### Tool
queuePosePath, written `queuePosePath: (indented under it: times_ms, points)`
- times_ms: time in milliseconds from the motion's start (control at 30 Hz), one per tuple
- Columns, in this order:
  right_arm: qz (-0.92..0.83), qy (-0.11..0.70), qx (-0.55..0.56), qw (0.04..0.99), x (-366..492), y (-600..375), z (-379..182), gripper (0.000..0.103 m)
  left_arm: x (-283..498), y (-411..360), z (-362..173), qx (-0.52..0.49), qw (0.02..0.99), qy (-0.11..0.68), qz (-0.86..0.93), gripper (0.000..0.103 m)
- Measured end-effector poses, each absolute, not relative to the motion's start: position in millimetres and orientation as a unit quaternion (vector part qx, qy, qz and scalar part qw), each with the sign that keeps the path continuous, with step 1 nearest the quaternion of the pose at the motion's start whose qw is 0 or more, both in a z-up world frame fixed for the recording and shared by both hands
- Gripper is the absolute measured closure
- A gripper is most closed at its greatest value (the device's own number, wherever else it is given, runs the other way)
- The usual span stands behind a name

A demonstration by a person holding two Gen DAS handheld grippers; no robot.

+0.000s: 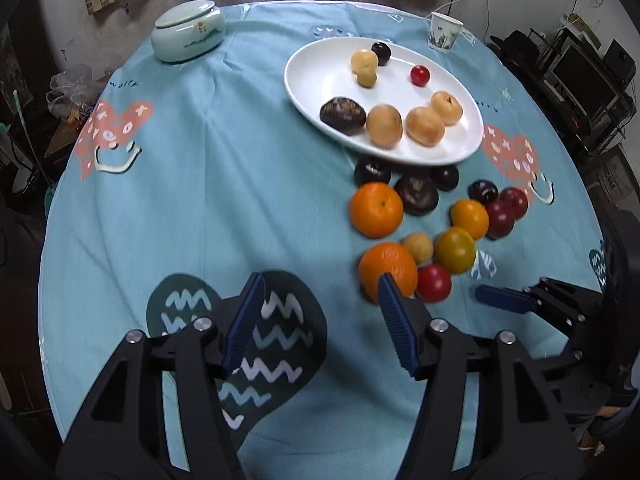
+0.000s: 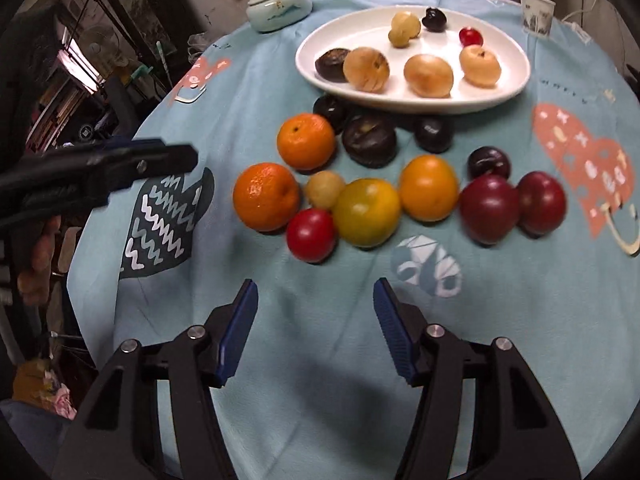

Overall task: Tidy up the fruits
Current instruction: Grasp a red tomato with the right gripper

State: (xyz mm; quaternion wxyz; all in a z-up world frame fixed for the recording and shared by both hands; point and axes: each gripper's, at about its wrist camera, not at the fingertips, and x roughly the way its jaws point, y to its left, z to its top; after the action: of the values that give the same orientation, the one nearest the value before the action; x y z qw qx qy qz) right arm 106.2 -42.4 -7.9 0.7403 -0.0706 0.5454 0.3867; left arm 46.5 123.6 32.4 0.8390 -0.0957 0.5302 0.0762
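From the left wrist, the left gripper (image 1: pixel 320 292) hovers with jaws spread and empty over a blue tablecloth (image 1: pixel 200 184), an orange (image 1: pixel 387 267) just off its right fingertip and loose fruit heaped between it and a white oval plate (image 1: pixel 312 92) holding pale fruits. From the right wrist, the right gripper (image 2: pixel 316 300), jaws likewise spread and empty, faces a red tomato (image 2: pixel 311 234) and a yellow-green citrus (image 2: pixel 366 212) near the pile's front edge, short of the plate (image 2: pixel 516 80).
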Motion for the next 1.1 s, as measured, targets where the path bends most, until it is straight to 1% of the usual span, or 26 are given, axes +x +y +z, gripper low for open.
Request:
queuePosePath:
  times_ms: [67, 100, 167, 300, 400, 433, 467, 733, 967, 1100]
  points:
    - [0.380, 0.551, -0.065, 0.740, 111.0, -37.7, -11.3, 0.051, 41.5, 122.3, 33.8, -0.094, 0.840, 0.529, 0.076, 0.041]
    - [0.377, 0.555, -0.060, 0.739, 113.8, -34.9, -13.5, 0.052, 38.7, 122.3, 35.0, -0.093, 0.841, 0.528, 0.076, 0.041]
    - [0.373, 0.558, -0.049, 0.740, 117.4, -34.0, -15.6, 0.054, 35.3, 122.4, 37.5, -0.090, 0.843, 0.525, 0.077, 0.040]
    - [0.371, 0.561, -0.027, 0.740, 123.9, -23.4, -18.3, 0.055, 31.5, 124.3, 37.6, -0.091, 0.842, 0.526, 0.076, 0.039]
    - [0.374, 0.549, -0.036, 0.746, 124.3, -15.2, -18.1, 0.061, 31.7, 123.5, 34.1, -0.090, 0.840, 0.530, 0.071, 0.039]
    - [0.373, 0.548, -0.046, 0.747, 124.9, -13.9, -18.4, 0.070, 32.0, 122.0, 32.9, -0.089, 0.839, 0.532, 0.068, 0.038]
    - [0.376, 0.549, -0.048, 0.745, 126.1, -14.2, -18.9, 0.071, 32.8, 120.8, 32.0, -0.088, 0.839, 0.533, 0.066, 0.038]
    - [0.389, 0.548, -0.024, 0.740, 121.4, -52.6, -2.4, 0.072, 52.0, 98.8, 26.8, -0.069, 0.841, 0.535, 0.033, 0.038]
    - [0.362, 0.548, -0.016, 0.754, 115.4, -82.1, 0.8, 0.072, 77.2, 79.2, -0.7, -0.047, 0.831, 0.553, 0.025, 0.038]
    - [0.359, 0.550, -0.013, 0.754, 113.6, -87.5, 0.6, 0.072, 88.6, 80.4, -17.4, -0.047, 0.822, 0.566, 0.030, 0.041]
